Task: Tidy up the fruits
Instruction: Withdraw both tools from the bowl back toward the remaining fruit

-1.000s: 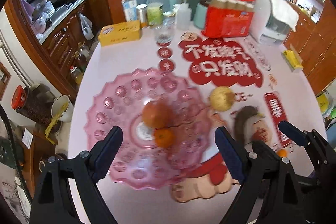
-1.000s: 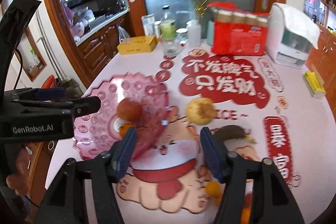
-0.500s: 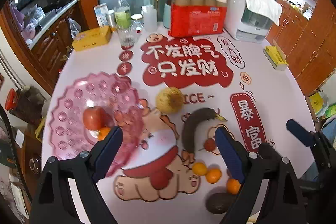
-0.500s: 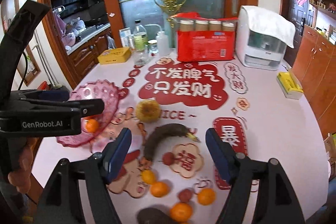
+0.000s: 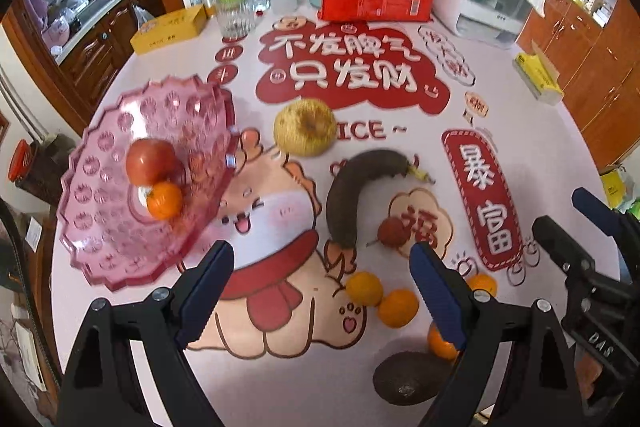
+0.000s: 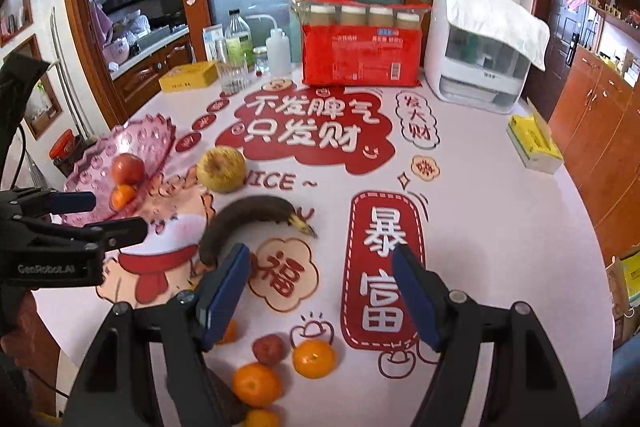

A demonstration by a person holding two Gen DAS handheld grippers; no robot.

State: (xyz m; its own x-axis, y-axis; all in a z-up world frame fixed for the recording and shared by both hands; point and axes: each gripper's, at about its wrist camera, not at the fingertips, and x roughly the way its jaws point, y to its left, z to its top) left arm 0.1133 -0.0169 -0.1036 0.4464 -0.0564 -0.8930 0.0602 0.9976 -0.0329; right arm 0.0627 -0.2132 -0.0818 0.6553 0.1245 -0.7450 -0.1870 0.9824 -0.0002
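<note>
Since half a second ago we have drawn both views nearer the table: in the left wrist view the pink fruit plate (image 5: 120, 227) now fills the left middle of the frame and the loose fruit sits larger at centre and lower right, while in the right wrist view the plate (image 6: 152, 143) has slid to the middle left edge. Nothing on the table itself appears to have moved. Our left gripper (image 5: 320, 291) is spread wide with nothing between its blue pads, and our right gripper (image 6: 320, 291) is likewise spread and empty. On the plate we count two fruits: one red apple (image 5: 150, 161) and one small orange (image 5: 164, 200) touching it. Off the plate we count one yellow-brown pear (image 5: 305, 127) at centre, one blackened banana (image 5: 352, 195) just below it, one small red fruit (image 5: 392, 231) beside the banana, four mandarins (image 5: 398, 308) clustered at lower right, and one dark avocado (image 5: 412, 379) at the bottom.
</note>
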